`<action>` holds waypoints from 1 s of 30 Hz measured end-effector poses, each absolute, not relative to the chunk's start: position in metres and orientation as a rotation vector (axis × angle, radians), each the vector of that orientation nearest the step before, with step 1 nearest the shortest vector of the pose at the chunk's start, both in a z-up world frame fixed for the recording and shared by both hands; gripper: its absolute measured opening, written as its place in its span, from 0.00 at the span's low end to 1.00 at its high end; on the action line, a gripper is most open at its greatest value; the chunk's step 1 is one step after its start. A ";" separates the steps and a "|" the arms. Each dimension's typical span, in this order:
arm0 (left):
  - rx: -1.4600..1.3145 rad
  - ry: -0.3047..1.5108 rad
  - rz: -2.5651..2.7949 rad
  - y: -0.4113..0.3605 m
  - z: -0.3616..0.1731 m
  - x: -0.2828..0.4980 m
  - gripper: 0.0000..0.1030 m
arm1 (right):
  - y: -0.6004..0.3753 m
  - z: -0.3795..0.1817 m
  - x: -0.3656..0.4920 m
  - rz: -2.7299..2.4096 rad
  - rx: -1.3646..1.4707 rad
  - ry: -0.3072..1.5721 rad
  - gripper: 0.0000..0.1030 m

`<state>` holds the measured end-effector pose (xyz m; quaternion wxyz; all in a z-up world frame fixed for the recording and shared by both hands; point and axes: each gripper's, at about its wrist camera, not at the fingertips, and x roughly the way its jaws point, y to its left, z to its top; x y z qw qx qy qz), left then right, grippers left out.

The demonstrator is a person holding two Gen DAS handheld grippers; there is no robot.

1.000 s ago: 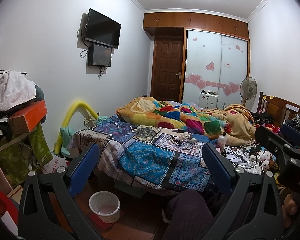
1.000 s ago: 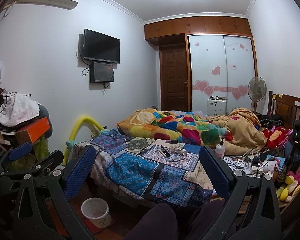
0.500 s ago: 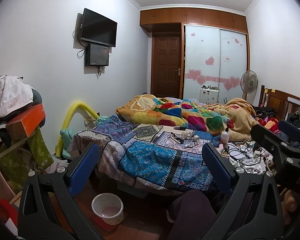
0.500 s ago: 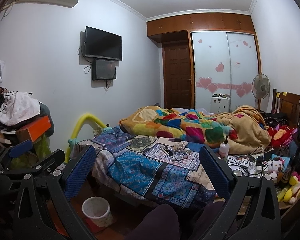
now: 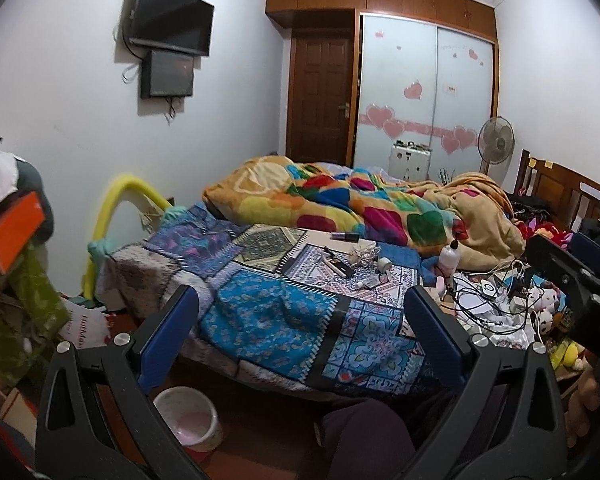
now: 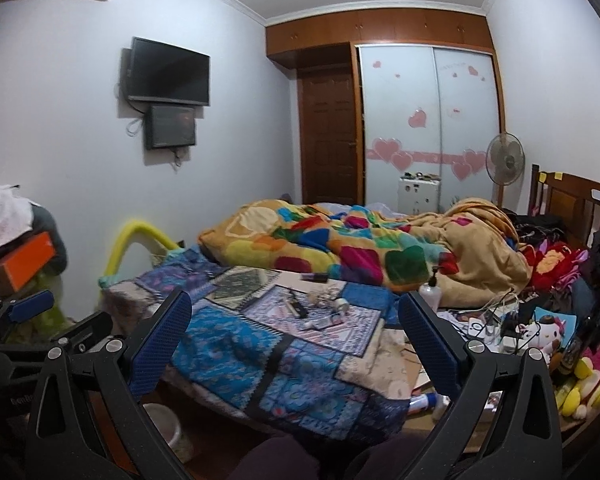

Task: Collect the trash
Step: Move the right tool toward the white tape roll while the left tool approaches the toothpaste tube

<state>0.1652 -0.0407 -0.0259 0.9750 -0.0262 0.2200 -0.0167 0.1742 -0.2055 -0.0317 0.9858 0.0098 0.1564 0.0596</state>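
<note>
Left wrist view: small trash (image 5: 358, 266) scattered on patchwork bedspread (image 5: 268, 316); both grippers' jaws spread, empty.

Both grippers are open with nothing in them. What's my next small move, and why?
Probably ease the right gripper forward toward the small clutter on the patchwork bedspread; it lies ahead of the open jaws, and the bin waits on the floor below.
</note>
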 end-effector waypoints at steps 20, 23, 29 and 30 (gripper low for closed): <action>-0.155 0.731 -0.032 -0.085 -0.141 0.395 0.99 | -0.272 -0.115 0.362 0.064 0.021 0.598 1.00; -0.154 0.786 -0.056 -0.093 -0.163 0.426 0.99 | -0.278 -0.131 0.394 0.083 0.016 0.649 1.00; -0.119 0.884 -0.101 -0.115 -0.201 0.480 0.99 | -0.288 -0.161 0.458 0.155 0.017 0.747 1.00; -0.110 0.897 -0.119 -0.120 -0.208 0.488 0.99 | -0.290 -0.165 0.466 0.170 0.026 0.758 1.00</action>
